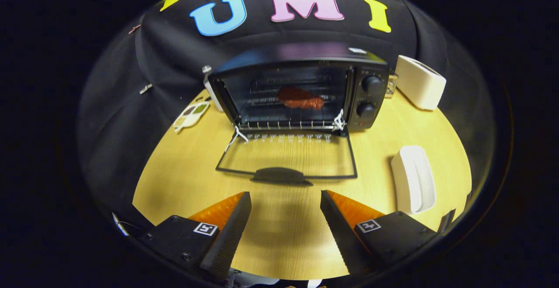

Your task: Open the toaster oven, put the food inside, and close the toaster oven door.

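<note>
At the middle left of the frame a small palette-shaped item [191, 115] is seen lying on the wooden table [174, 179], just beside the toaster oven [301, 89], which is placed at the upper centre with its glass door [288, 156] folded down flat and its handle [279, 175] turned towards the fingers. The food [301, 98], a reddish-brown piece, is found on the wire rack inside the oven. The gripper [286, 207] is held at the bottom centre with its fingers spread apart and nothing between them, just short of the door handle, while a white dish [414, 179] is set at the lower right and a white box [420, 82] at the upper right.
</note>
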The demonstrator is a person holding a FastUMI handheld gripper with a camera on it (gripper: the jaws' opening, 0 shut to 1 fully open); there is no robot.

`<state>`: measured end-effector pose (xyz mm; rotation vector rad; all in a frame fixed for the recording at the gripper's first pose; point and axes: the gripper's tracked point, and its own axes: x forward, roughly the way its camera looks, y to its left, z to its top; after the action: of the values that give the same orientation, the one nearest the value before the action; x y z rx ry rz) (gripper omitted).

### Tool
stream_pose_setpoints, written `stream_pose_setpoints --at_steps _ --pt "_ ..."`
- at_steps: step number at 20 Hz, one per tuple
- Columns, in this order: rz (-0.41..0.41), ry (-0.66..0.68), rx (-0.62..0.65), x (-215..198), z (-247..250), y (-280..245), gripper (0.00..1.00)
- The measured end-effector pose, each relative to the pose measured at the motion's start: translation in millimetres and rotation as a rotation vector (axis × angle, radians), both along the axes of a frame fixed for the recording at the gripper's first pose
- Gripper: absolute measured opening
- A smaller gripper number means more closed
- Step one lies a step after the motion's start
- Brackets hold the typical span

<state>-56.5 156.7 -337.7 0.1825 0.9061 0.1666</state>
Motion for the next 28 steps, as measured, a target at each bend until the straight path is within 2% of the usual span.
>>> stream_pose_setpoints --at_steps 5,10,14,17,28 --pt "-0.016 0.116 -0.050 0 -48 10 0.99" --pt "-0.083 0.145 -0.081 26 -71 19 0.99" --pt "-0.095 0.131 -0.132 44 -82 19 0.99" --pt "-0.125 0.145 -0.161 48 -82 17 0.97" --pt "-0.107 0.031 -0.127 54 -40 12 0.99"
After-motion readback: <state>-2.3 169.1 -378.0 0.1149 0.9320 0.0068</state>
